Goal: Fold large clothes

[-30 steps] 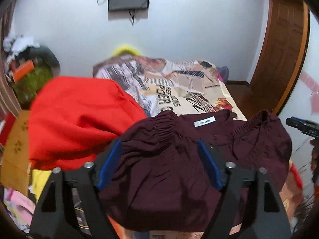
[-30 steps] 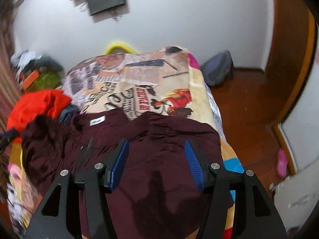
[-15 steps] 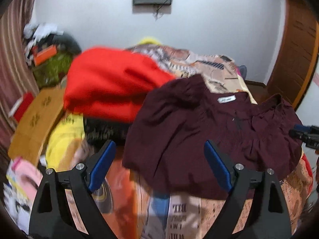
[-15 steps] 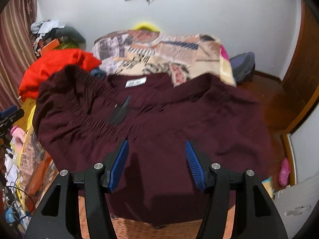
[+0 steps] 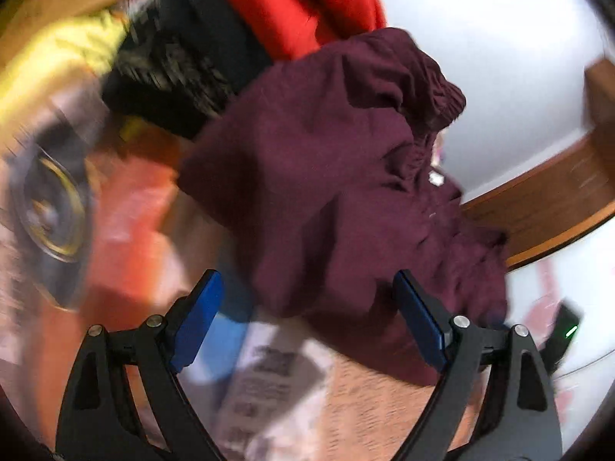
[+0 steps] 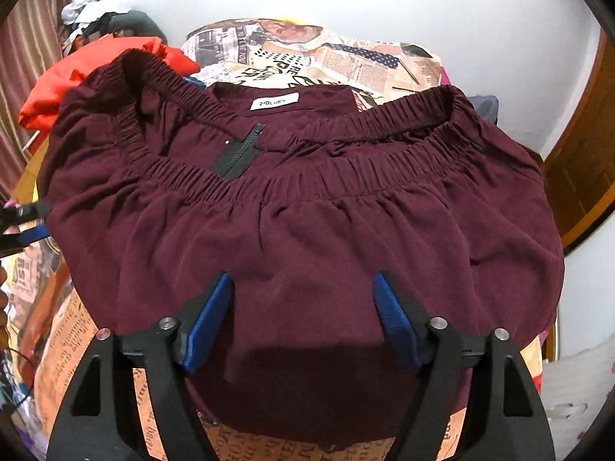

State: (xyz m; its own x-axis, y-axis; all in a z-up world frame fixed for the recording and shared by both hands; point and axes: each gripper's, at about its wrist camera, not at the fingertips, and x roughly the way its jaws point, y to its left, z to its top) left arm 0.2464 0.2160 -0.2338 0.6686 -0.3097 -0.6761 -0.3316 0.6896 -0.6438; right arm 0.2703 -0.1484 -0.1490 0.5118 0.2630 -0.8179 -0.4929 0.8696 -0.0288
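Observation:
A dark maroon garment (image 6: 307, 207) with an elastic waistband, a black zip and a white label lies spread on the newsprint-patterned bed cover (image 6: 346, 61). My right gripper (image 6: 303, 319) is open above its near part, holding nothing. In the left wrist view the maroon garment (image 5: 346, 176) appears tilted and blurred. My left gripper (image 5: 307, 319) is open and empty over its near edge. The left gripper's tip also shows at the left edge of the right wrist view (image 6: 23, 226).
A red garment (image 6: 96, 61) (image 5: 300, 4) lies heaped at the garment's far left, beside dark and yellow clothes (image 5: 180, 50). Clutter (image 6: 96, 19) is stacked by the left wall. A wooden door (image 6: 584, 161) stands on the right.
The left wrist view has swung and tilted sharply, with motion blur, toward the garment's left edge. The right gripper has drawn back and lowered; the garment now lies spread flatter in front of it.

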